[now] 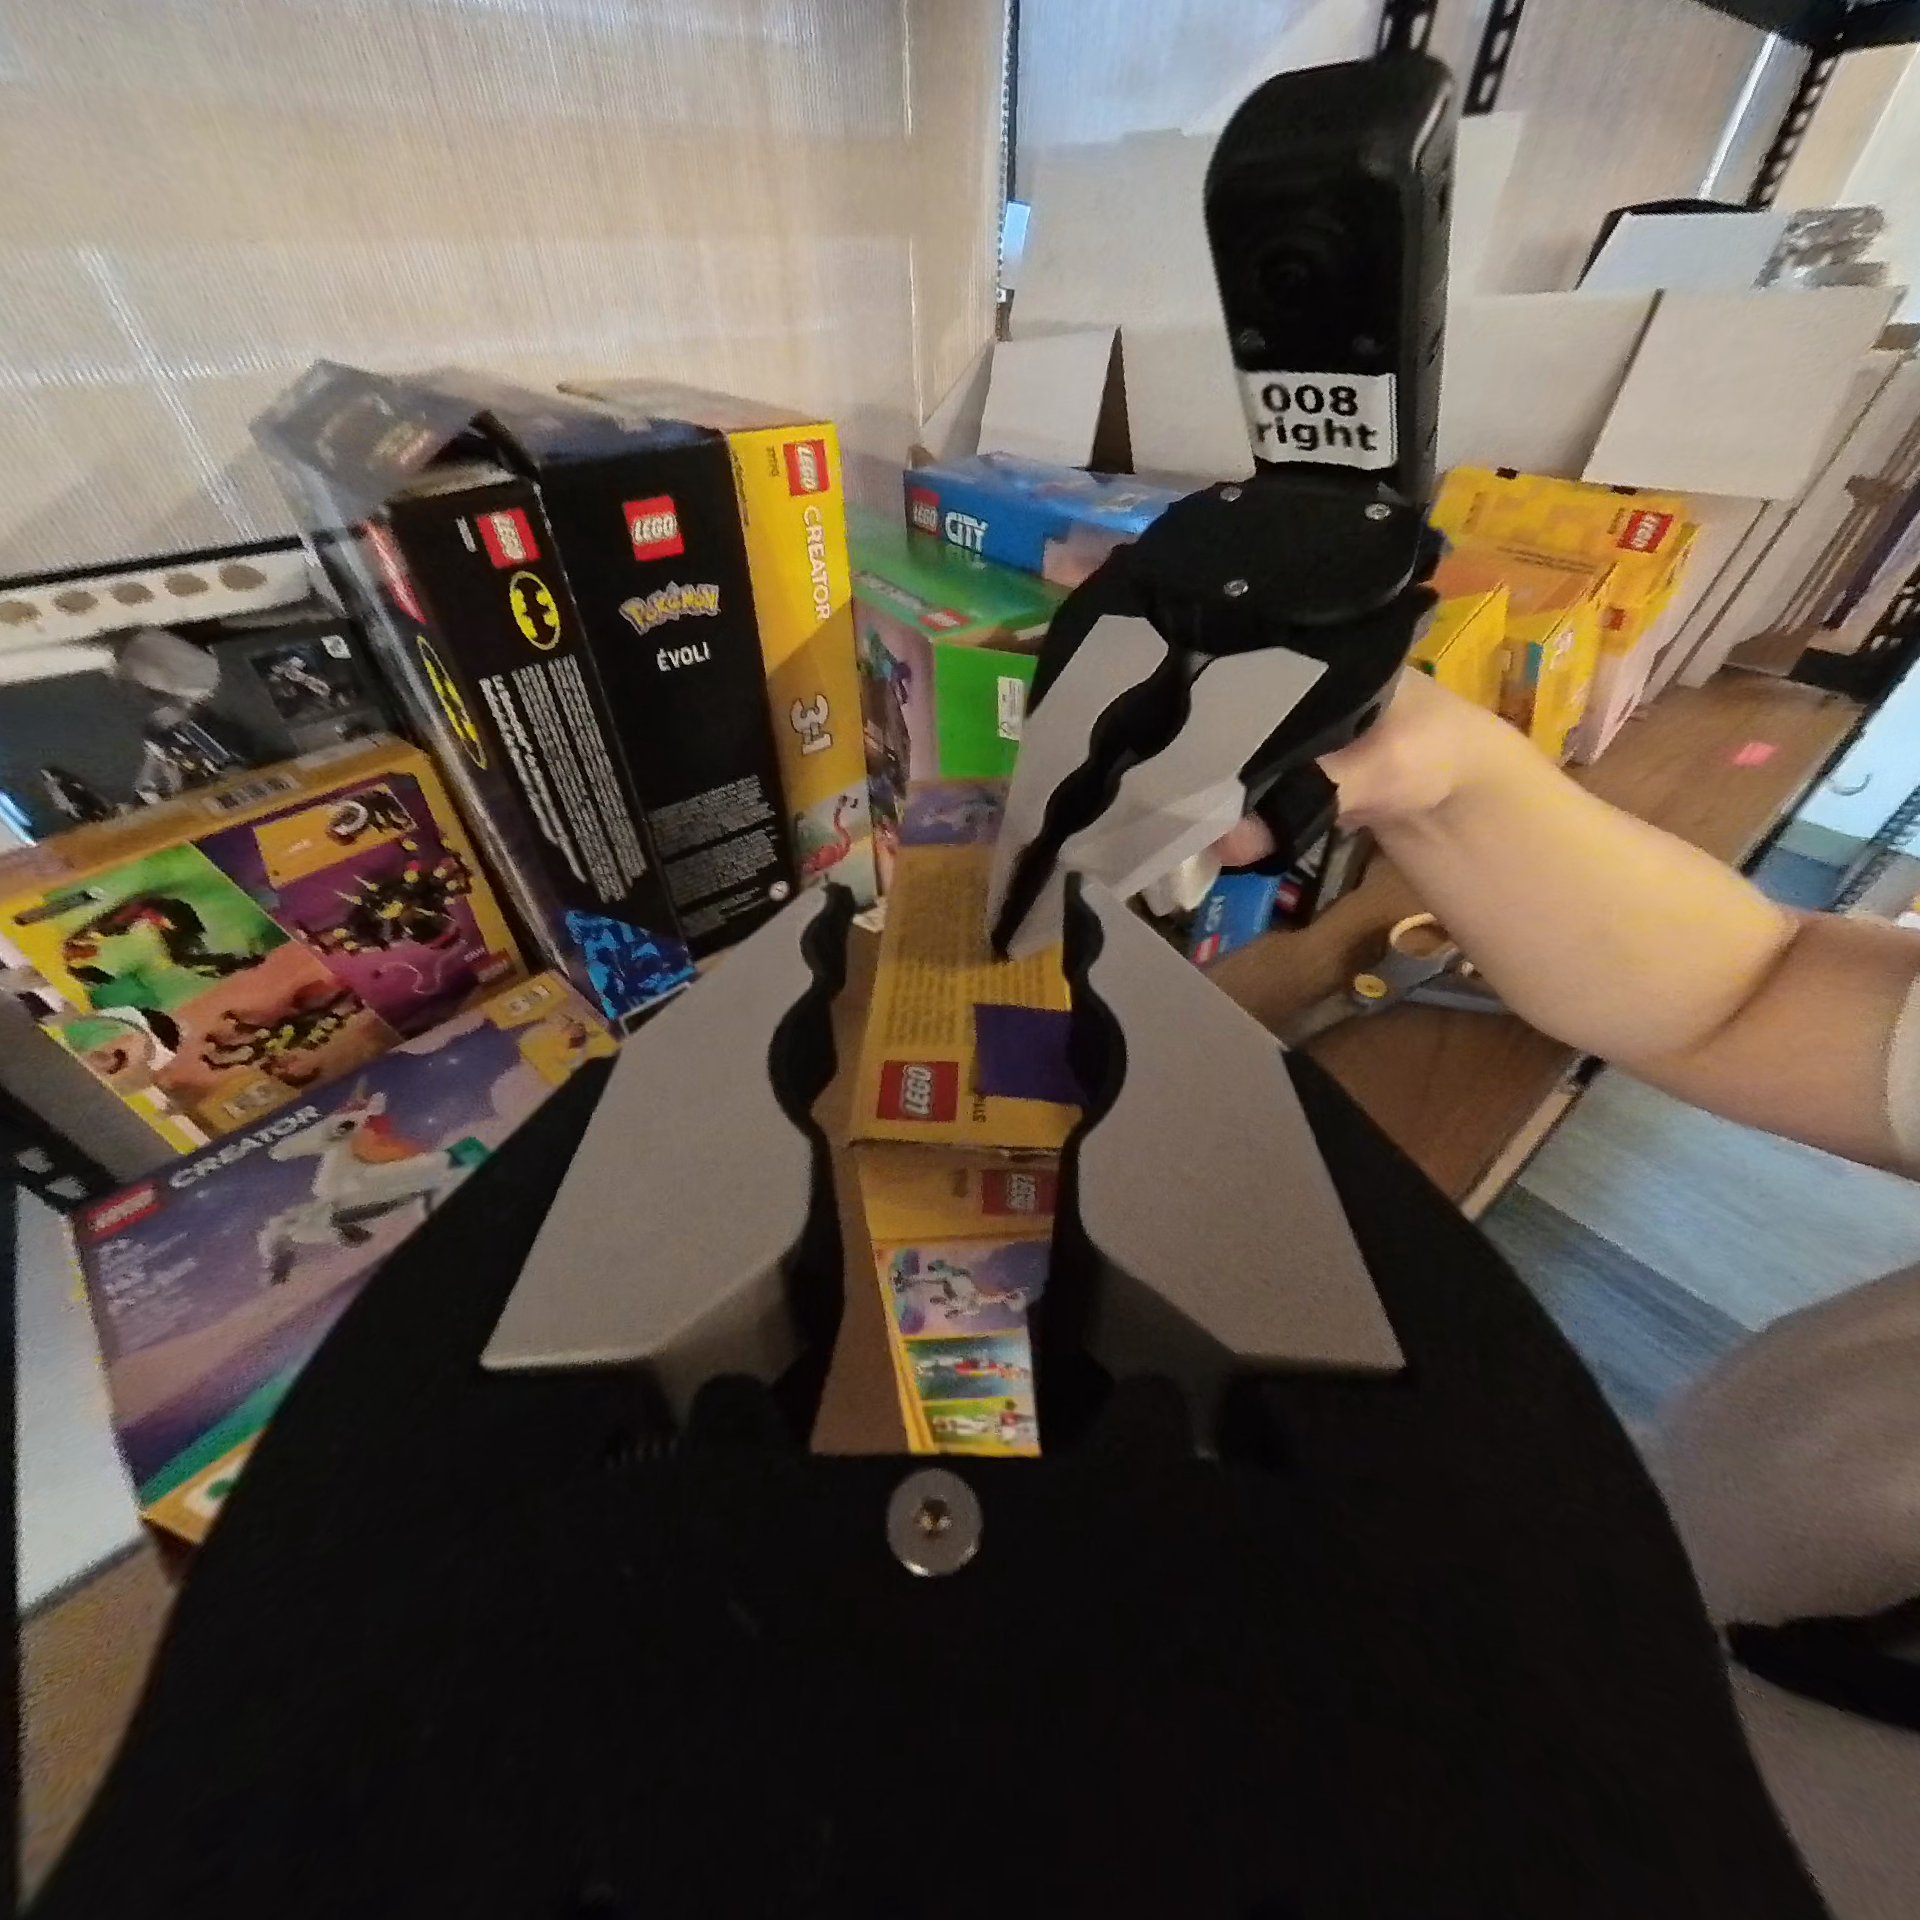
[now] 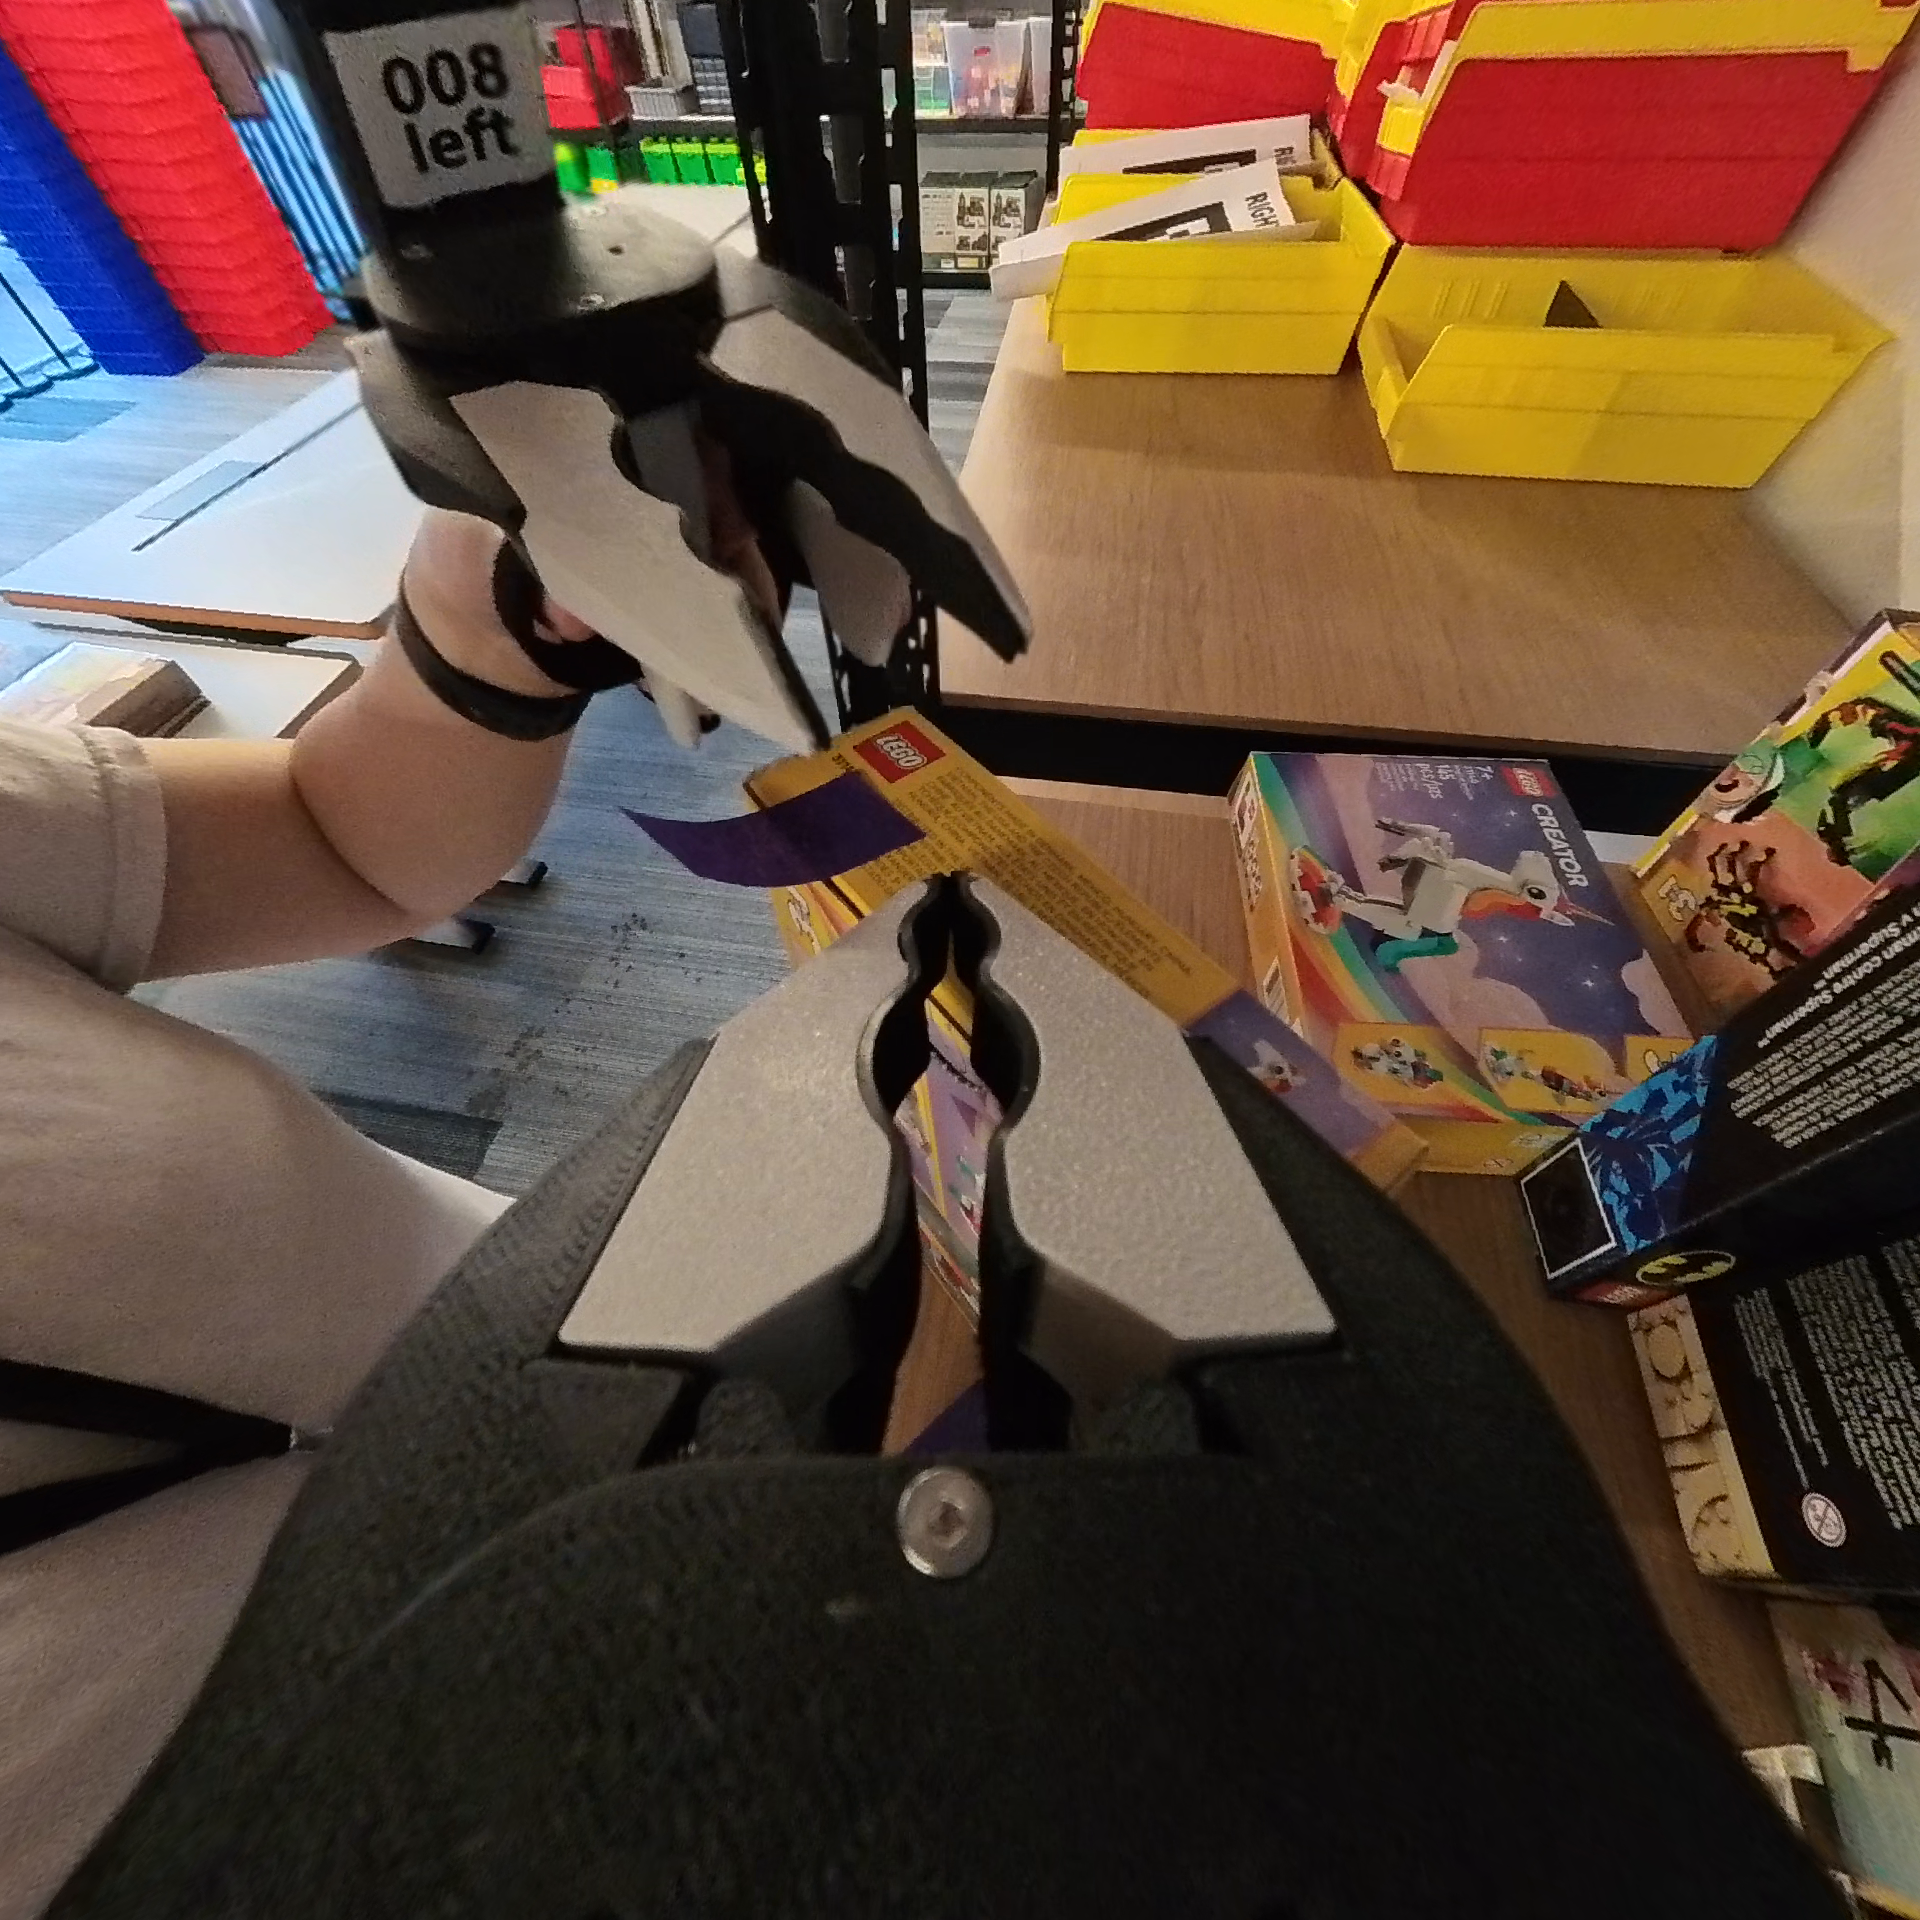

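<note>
A narrow yellow toy box point(image 1: 961, 987) stands on edge on the wooden shelf, with a strip of purple tape point(image 1: 1023, 1049) across its top near the red logo. My left gripper point(image 1: 953, 904) is open, its jaws on either side of the box's near end. My right gripper point(image 1: 1006, 940) comes from the far side, and its tips rest on the box top just behind the tape. In the right wrist view, my right gripper point(image 2: 948, 888) is shut over the box point(image 2: 1081, 914). The tape point(image 2: 790, 842) hangs free off the box's side. The left gripper point(image 2: 917, 686) is open there, one tip by the logo.
A unicorn toy box point(image 2: 1455, 935) lies flat beside the yellow box. Black and yellow toy boxes point(image 1: 644, 675) stand behind. Scissors point(image 1: 1403, 966) lie on the shelf point(image 2: 1351, 571) to the right. Yellow bins point(image 2: 1610, 364) and red bins point(image 2: 1621, 135) sit at the far side. The grippers are tip to tip, or close to it.
</note>
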`<state>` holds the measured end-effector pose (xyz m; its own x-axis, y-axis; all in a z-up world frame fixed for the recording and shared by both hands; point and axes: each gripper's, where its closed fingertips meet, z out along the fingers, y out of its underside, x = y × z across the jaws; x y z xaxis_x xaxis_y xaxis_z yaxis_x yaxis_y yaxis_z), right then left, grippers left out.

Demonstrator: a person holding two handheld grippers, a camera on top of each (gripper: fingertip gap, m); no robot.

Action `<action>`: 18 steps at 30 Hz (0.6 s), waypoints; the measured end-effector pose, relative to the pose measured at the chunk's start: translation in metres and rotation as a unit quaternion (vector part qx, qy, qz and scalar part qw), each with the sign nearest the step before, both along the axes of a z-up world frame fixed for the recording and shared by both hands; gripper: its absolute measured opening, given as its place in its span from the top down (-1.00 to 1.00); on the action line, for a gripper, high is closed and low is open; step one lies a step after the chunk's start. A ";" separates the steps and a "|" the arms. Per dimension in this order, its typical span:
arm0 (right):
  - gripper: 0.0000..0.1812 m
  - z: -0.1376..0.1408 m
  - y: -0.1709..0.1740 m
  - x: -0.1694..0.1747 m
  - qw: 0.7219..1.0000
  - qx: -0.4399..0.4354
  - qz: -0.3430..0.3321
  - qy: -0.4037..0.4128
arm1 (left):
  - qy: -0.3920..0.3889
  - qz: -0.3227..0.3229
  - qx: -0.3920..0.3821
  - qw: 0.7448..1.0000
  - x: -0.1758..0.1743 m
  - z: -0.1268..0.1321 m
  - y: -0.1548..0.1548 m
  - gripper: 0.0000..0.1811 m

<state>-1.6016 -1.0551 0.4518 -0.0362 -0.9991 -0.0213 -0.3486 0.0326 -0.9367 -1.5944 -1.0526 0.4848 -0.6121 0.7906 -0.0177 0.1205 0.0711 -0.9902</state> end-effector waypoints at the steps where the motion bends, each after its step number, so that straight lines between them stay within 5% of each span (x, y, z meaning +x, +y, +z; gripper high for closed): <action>1: 1.00 0.000 0.000 0.000 1.000 0.000 0.000 0.000 | 0.002 -0.004 0.009 1.000 0.001 -0.003 0.000 0.56; 10: 1.00 0.000 0.000 0.000 1.000 -0.001 0.004 -0.002 | -0.079 0.001 0.018 0.997 -0.005 -0.031 -0.003 0.52; 18: 1.00 0.000 0.000 0.000 1.000 -0.002 0.004 -0.003 | -0.073 -0.003 -0.017 0.997 -0.007 -0.030 0.000 0.54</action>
<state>-1.6017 -1.0551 0.4517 -0.0284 -0.9994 -0.0171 -0.3437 0.0259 -0.9387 -1.6014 -1.0524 0.4547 -0.5970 0.7912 -0.1323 0.2629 0.0372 -0.9641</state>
